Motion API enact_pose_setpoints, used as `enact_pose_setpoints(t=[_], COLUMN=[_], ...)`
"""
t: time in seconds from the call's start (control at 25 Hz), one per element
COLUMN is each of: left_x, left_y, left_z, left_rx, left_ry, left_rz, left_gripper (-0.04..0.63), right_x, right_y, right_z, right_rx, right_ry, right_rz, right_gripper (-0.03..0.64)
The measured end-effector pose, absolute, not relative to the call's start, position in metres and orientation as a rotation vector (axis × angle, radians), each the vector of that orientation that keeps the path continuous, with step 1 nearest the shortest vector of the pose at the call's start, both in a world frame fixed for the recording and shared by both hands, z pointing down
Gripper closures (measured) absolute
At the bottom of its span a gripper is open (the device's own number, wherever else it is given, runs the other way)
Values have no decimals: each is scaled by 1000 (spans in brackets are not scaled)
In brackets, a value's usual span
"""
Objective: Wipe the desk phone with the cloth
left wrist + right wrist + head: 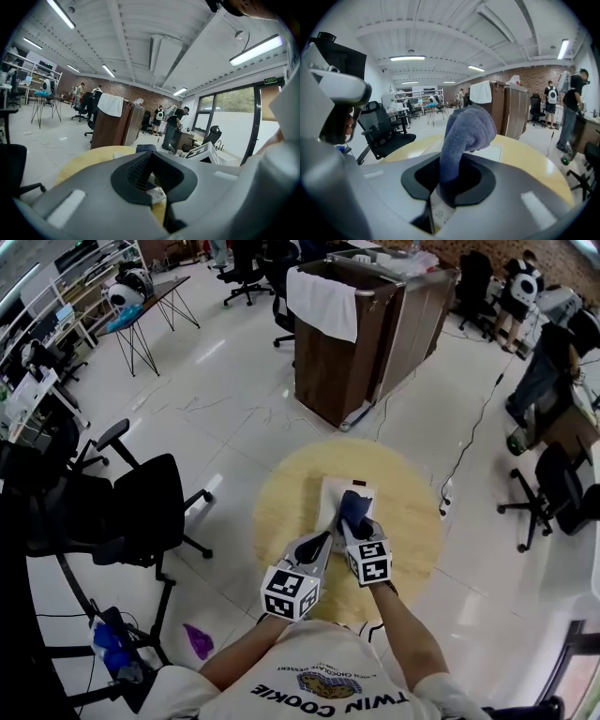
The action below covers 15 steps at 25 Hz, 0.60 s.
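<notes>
The desk phone [336, 493] lies white and flat near the middle of a round, pale wooden tabletop [281, 507], with the person standing at the table's near edge. The right gripper [355, 521] reaches over the near part of the phone. Its jaws are clamped on a blue-grey cloth [466, 129], which bunches up out of them in a soft hump and rests on the phone's top. A strip of the phone's keypad shows just below those jaws in the right gripper view.

The left gripper [322, 542] sits just to the left of the right one, its tip at the phone's near left corner. In the left gripper view its jaws meet at the tips with nothing held between them — only a white corner of the phone shows underneath.

Beyond the table, on the far side, stands a brown wooden cabinet [328, 371] with a white towel [322, 301] draped over its edge. A black office chair [150, 507] stands on the floor to the left.
</notes>
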<state>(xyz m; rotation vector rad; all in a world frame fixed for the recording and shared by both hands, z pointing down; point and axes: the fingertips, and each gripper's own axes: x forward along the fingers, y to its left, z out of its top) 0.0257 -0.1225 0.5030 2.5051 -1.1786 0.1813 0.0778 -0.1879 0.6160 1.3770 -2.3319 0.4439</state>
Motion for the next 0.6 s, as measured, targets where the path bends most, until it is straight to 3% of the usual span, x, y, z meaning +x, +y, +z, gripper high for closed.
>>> enact_pose_setpoints(t=[0.6], left_x=[38], left_y=[-115], left_z=[507], left_rx=[2524], left_ry=[-1108], left_rz=[181], left_gripper=[603], right_x=[69], right_y=[-129], right_z=[635], right_rx=[1375], right_ry=[-2307], right_rz=[513], right_gripper=[551])
